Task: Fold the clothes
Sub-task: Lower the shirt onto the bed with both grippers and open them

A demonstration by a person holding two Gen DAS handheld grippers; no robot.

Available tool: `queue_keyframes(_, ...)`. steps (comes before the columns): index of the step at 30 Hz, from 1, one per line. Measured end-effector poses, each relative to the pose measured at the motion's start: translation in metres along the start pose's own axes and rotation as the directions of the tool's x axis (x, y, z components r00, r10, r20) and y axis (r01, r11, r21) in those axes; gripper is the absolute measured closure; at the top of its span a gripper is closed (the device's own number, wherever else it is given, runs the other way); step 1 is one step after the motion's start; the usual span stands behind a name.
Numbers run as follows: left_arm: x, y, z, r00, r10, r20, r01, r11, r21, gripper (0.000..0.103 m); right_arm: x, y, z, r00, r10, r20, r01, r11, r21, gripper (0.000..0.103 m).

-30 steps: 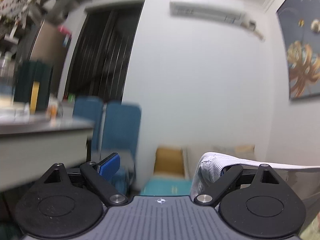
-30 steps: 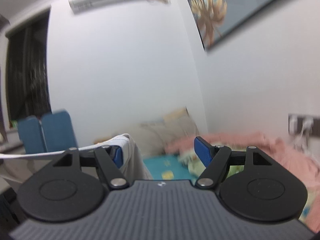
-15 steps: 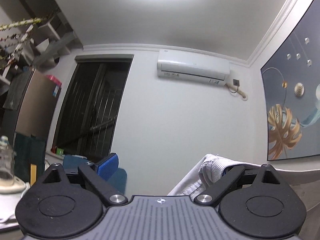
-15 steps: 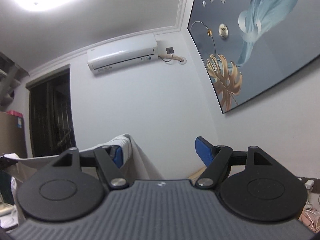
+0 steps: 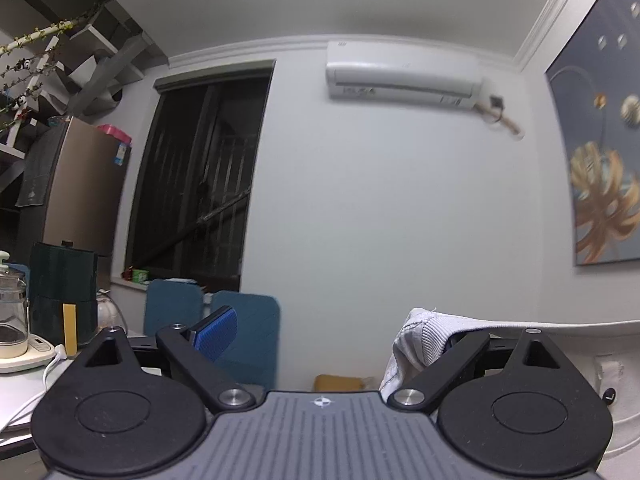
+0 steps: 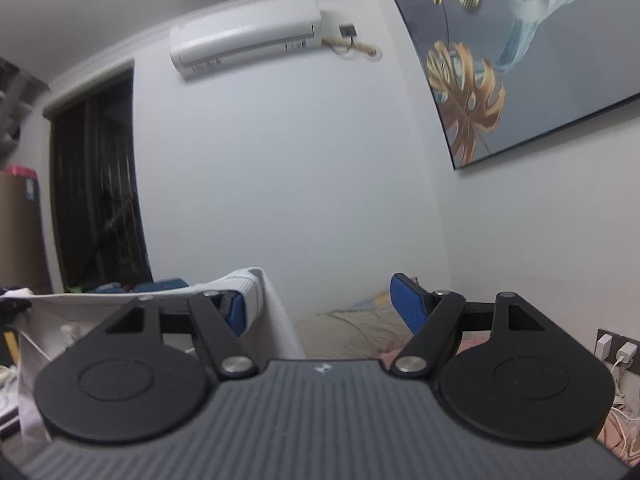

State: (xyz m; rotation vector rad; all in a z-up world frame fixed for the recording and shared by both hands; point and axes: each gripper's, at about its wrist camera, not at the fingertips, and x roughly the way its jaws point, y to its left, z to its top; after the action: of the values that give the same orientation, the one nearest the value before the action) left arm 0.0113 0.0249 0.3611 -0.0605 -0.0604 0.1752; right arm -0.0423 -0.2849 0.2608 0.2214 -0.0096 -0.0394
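The left gripper [image 5: 332, 328] has its jaws spread wide, and a white garment [image 5: 424, 338] is draped over its right finger, covering the blue pad there while the left finger's pad [image 5: 214, 332] stands bare. The right gripper [image 6: 324, 304] is likewise spread apart, with the same white garment [image 6: 250, 284] hooked over its left finger, the cloth wrapping the tip so only a sliver of blue shows. Between the two tools the fabric runs as a taut, nearly level edge, held up in the air, and hangs down in a flat sheet below it (seen best in the right wrist view, lower left). The cloth is white with a ribbed hem at each caught corner. Beyond it are a pale wall, an air conditioner [image 6: 244, 42], a dark window [image 5: 200, 176] and a framed painting [image 6: 520, 52].
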Motion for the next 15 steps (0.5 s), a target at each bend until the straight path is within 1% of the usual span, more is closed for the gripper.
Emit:
queue_keyframes(3, 0.072, -0.003, -0.024, 0.998, 0.028, -0.055, -0.028, 1.000, -0.011, 0.008, 0.066, 0.005, -0.012, 0.999, -0.024, -0.036, 0.023, 1.000, -0.013, 0.029)
queue_keyframes(6, 0.151, -0.010, -0.060, 0.993, 0.044, -0.112, -0.044, 0.999, -0.003, 0.008, 0.143, 0.010, -0.041, 0.995, -0.061, -0.074, 0.057, 0.997, -0.052, 0.029)
queue_keyframes(7, 0.179, -0.012, -0.081, 0.990, 0.048, -0.135, -0.047, 0.999, 0.007, 0.008, 0.171, 0.010, -0.056, 0.993, -0.073, -0.089, 0.067, 0.996, -0.066, 0.029)
queue_keyframes(8, 0.207, -0.017, -0.109, 0.985, 0.050, -0.165, -0.048, 0.999, 0.018, 0.008, 0.198, 0.010, -0.070, 0.991, -0.085, -0.104, 0.077, 0.994, -0.081, 0.029)
queue_keyframes(11, 0.291, -0.032, -0.194, 0.965, 0.059, -0.256, -0.048, 0.998, 0.051, 0.008, 0.286, 0.000, -0.132, 0.980, -0.112, -0.163, 0.095, 0.990, -0.105, 0.030)
queue_keyframes(14, 0.375, -0.046, -0.280, 0.936, 0.071, -0.345, -0.045, 0.995, 0.084, 0.008, 0.370, -0.019, -0.212, 0.961, -0.115, -0.252, 0.093, 0.991, -0.096, 0.030)
queue_keyframes(15, 0.402, -0.050, -0.311, 0.921, 0.074, -0.382, -0.042, 0.995, 0.092, 0.008, 0.396, -0.027, -0.241, 0.949, -0.114, -0.295, 0.091, 0.992, -0.090, 0.030)
